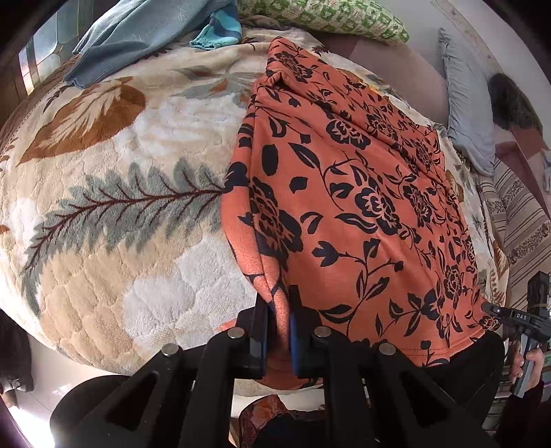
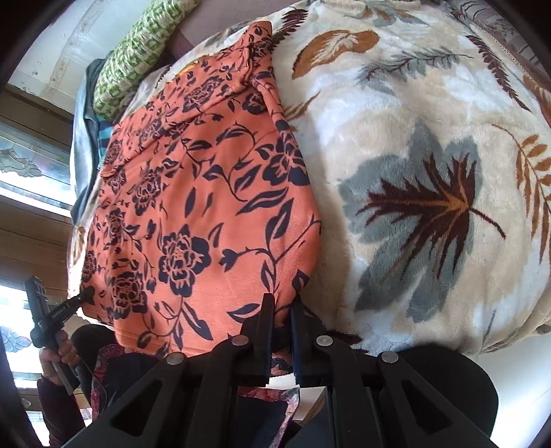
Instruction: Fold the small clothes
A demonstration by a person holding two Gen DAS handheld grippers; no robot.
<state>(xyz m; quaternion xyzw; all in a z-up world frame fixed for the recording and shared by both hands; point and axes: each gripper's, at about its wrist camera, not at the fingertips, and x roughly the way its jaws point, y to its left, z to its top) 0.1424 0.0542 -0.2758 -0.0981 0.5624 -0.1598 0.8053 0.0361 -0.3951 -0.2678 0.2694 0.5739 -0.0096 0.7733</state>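
Note:
An orange garment with a black flower print (image 1: pixel 344 193) (image 2: pixel 193 193) lies stretched away from me on a plush leaf-patterned blanket (image 1: pixel 113 213) (image 2: pixel 430 193). In the left wrist view my left gripper (image 1: pixel 279 312) is shut on the garment's near left corner, with a fold of cloth pinched between the pads. In the right wrist view my right gripper (image 2: pixel 281 312) is shut on the near right corner. Each gripper also shows in the other's view at the hem's far end: the right gripper (image 1: pixel 496 310) and the left gripper (image 2: pixel 84 298), both held by a hand.
A blue sweater (image 1: pixel 131 38) and a turquoise cloth (image 1: pixel 220 31) lie at the bed's far side. A green patterned pillow (image 1: pixel 327 17) (image 2: pixel 141 51) and a grey-blue pillow (image 1: pixel 465 103) sit beyond the garment. Striped bedding (image 1: pixel 523 220) is at the right. The blanket's near edge drops off just below the grippers.

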